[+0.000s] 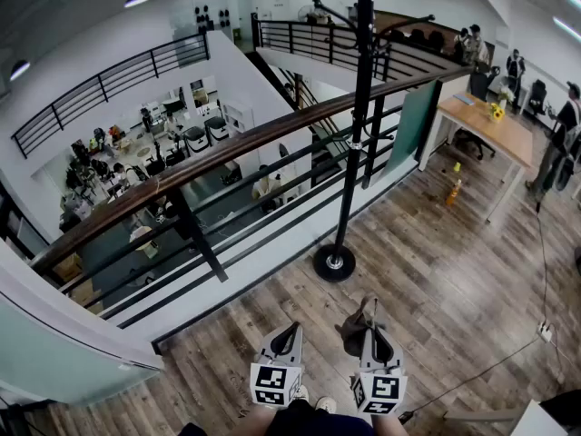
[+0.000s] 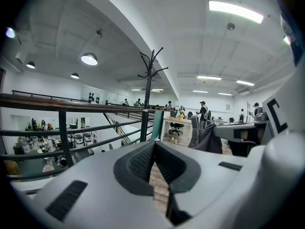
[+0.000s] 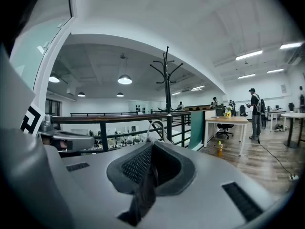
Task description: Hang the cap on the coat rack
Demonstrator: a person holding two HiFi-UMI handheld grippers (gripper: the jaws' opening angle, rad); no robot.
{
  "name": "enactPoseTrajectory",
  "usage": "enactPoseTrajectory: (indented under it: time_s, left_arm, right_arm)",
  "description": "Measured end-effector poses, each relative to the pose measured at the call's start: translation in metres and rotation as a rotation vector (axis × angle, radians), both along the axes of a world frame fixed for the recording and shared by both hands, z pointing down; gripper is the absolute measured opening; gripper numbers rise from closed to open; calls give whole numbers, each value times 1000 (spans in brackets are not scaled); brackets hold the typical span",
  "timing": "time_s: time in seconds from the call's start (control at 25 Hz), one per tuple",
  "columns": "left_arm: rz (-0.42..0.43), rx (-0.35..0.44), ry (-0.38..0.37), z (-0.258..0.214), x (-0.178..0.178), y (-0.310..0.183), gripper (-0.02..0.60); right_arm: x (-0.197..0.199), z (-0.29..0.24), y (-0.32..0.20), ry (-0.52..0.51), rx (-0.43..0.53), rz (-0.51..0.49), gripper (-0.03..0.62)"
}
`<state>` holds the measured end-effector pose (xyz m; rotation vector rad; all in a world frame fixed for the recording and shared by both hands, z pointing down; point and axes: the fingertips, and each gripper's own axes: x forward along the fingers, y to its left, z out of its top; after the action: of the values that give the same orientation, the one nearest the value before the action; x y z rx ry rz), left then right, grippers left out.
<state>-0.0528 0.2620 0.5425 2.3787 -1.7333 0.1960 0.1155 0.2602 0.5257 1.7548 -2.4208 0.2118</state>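
The black coat rack [image 1: 357,125] stands on a round base [image 1: 334,263] next to the balcony railing, straight ahead of both grippers. It also rises beyond the jaws as the coat rack [image 2: 148,87] in the left gripper view and the coat rack [image 3: 167,87] in the right gripper view. My right gripper [image 1: 374,332] is shut on the dark cap [image 1: 355,331], whose fabric [image 3: 143,194] hangs pinched between the pads. From the left gripper view the cap [image 2: 208,138] dangles at the right. My left gripper [image 1: 290,328] is beside it with its tips together, holding nothing.
A black railing with a wooden handrail [image 1: 227,148] runs diagonally behind the rack, with a drop to the lower floor beyond. A wooden table [image 1: 486,125] and a yellow bottle [image 1: 452,192] are at the right, with people [image 1: 556,148] nearby. A cable [image 1: 542,271] crosses the floor.
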Motion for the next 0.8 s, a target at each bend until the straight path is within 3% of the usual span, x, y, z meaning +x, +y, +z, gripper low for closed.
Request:
enactPoseTrajectory:
  time_s: [0.32,0.56,0.8]
  left_arm:
    - [16,7,-1,-2,6,5,3]
    - [43,-20,9,3,8,-1,3]
    - [59,-30,9,12,-3,-13,3]
  right_arm:
    - [-5,6,13,45,-3,-5,21]
    - [-15,5,6,20,-5,-45,25]
    - [-14,10,-9,45,2,-9,25]
